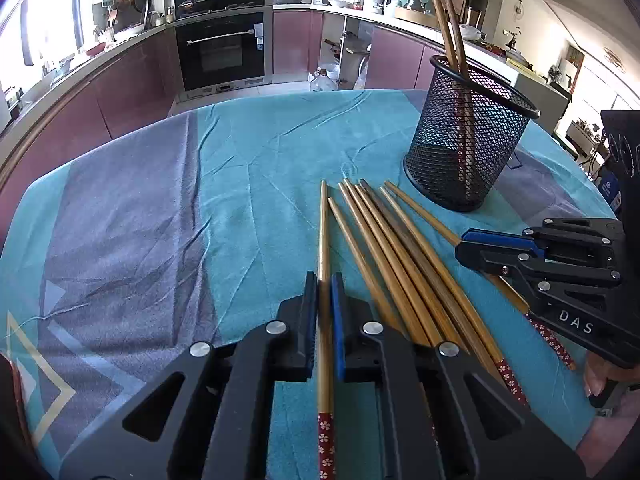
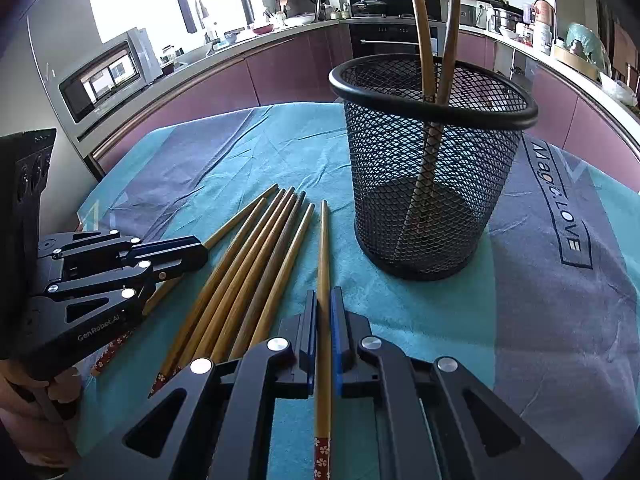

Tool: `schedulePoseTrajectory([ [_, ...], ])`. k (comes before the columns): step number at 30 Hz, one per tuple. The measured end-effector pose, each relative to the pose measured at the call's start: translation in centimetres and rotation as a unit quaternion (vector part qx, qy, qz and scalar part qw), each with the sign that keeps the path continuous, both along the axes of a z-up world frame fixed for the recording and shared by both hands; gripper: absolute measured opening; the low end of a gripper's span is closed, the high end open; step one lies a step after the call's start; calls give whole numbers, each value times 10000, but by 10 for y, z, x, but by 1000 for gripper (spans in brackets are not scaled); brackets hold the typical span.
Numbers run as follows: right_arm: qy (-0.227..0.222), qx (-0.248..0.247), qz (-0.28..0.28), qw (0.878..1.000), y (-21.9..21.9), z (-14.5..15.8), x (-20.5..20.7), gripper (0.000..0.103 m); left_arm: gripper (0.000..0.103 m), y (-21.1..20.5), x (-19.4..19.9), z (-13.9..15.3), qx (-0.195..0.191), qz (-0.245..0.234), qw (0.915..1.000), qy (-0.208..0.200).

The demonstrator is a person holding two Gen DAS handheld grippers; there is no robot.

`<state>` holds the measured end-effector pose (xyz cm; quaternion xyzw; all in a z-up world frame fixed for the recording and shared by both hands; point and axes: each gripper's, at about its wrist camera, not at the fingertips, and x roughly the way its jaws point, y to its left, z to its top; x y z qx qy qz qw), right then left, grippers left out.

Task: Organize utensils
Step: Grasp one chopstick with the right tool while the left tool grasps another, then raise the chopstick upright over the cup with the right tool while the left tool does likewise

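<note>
Left wrist view
Your left gripper (image 1: 324,280): jaws closed on the leftmost chopstick (image 1: 323,236), which lies on the tabletop and runs straight out between the blue pads.
Loose chopsticks (image 1: 384,240): a fan of wooden sticks lies just right of the gripped one on the teal cloth (image 1: 248,160), tips pointing at the basket, red flowered ends toward you.
Mesh basket (image 1: 472,140): stands upright at the far right of the tabletop, just beyond the tips; two chopsticks (image 1: 444,20) lean inside it.
Your right gripper (image 1: 464,246): comes in from the right edge, jaws clamped on the rightmost stick of the fan.

Right wrist view
Your right gripper (image 2: 324,300): jaws closed on a single chopstick (image 2: 323,248) that lies apart from the fan, its tip near the basket's base.
Loose chopsticks (image 2: 256,264): spread on the cloth to the left of the gripped one.
Mesh basket (image 2: 432,168): upright ahead and slightly right, two sticks standing in it.
Your left gripper (image 2: 200,256): at the left edge, jaws shut on the outermost stick; a hand (image 2: 28,396) shows below it.
</note>
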<state>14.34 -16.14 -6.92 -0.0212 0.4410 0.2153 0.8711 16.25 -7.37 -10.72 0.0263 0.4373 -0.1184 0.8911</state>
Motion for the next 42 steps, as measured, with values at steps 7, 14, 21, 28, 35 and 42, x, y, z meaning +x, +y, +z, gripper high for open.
schedulePoseTrajectory([
  [7,-73,-144,59,9999,9,0,6,6,14,-6,4,-1,187,-121,9997,-26],
  [14,-82,58,26,9999,1,3,2,5,7,-1,4,2,41,13,10000,12],
  [21,-293,567,132,9979,-16,26,-12,5,7,15,-6,24,-473,-69,9988,-86],
  [28,-616,992,172,9930,-34,55,-26,5,7,30,-23,61,-1184,-427,9916,-296],
  [35,-927,1290,141,9872,-48,79,-33,5,7,42,-35,95,-1652,-568,9829,-580],
  [42,-1238,1428,128,9819,-57,98,-36,5,7,43,-42,121,-1953,-763,9743,-820],
])
